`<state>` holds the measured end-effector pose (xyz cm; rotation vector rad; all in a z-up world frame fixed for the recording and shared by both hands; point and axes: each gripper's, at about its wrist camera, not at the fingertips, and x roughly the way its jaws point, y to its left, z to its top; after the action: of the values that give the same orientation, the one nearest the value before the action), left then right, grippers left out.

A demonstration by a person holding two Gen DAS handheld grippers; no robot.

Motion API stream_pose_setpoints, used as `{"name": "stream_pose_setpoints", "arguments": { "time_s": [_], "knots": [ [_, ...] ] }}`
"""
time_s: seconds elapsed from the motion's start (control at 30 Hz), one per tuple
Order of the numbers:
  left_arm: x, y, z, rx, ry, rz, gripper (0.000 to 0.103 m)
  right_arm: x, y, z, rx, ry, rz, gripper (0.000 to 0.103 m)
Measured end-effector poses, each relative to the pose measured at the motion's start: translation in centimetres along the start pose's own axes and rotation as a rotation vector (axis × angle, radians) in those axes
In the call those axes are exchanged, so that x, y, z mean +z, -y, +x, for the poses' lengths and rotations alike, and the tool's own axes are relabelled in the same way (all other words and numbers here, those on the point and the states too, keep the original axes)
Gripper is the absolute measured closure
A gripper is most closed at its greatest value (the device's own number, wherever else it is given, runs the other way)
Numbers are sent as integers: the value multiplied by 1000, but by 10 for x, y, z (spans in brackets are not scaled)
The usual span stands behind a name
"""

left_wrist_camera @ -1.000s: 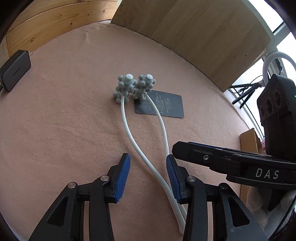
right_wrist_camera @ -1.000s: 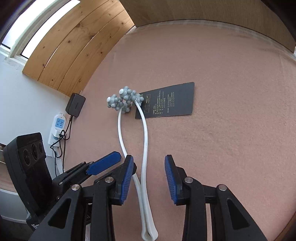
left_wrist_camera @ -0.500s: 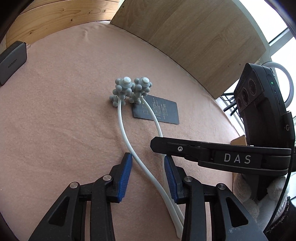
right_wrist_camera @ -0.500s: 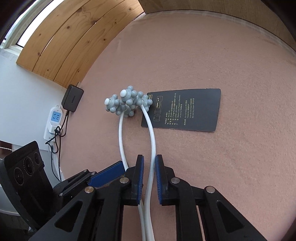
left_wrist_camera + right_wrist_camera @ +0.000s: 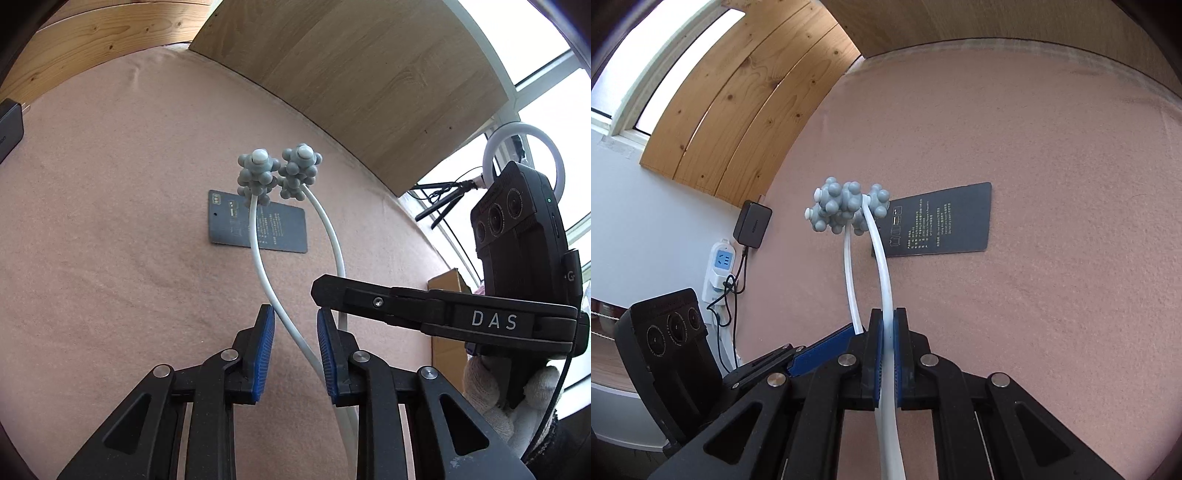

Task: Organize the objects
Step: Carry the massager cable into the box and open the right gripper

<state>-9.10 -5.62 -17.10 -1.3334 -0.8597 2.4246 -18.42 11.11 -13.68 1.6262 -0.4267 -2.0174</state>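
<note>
A white U-shaped massager [image 5: 258, 251] with two grey knobbed heads [image 5: 279, 173] hangs above the pink mat [image 5: 110, 221], its heads over a black printed card [image 5: 284, 232]. My right gripper [image 5: 887, 321] is shut on one white arm of the massager [image 5: 882, 258]; it enters the left wrist view from the right, its tip [image 5: 325, 295] at that arm. The other white arm runs slantwise between the blue pads of my left gripper [image 5: 293, 321], whose jaws are closing; a gap still shows beside the arm. The massager's bend is hidden under the grippers.
A black adapter [image 5: 752, 224] lies at the mat's edge above a white power strip [image 5: 718, 269] with cables. Wooden panels [image 5: 369, 81] back the mat. A ring light [image 5: 524, 147] and a cardboard box [image 5: 447, 288] stand beyond the right edge. A gloved hand [image 5: 487, 391] holds the right gripper.
The right jaws closed onto one white arm, and the left jaws narrowed around the other. The massager rose off the mat, its grey heads now above the card.
</note>
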Motion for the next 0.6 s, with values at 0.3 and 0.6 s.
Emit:
{"name": "stream_pose_setpoints", "arguments": {
  "time_s": [0.3,0.6],
  "knots": [
    [13,100,30,-122,-55,178,79,-18,48,-95,-37,167,129,98],
    [-7,212,81,-252,-183,346,79,-63,127,-187,-101,335,316,98]
  ]
}}
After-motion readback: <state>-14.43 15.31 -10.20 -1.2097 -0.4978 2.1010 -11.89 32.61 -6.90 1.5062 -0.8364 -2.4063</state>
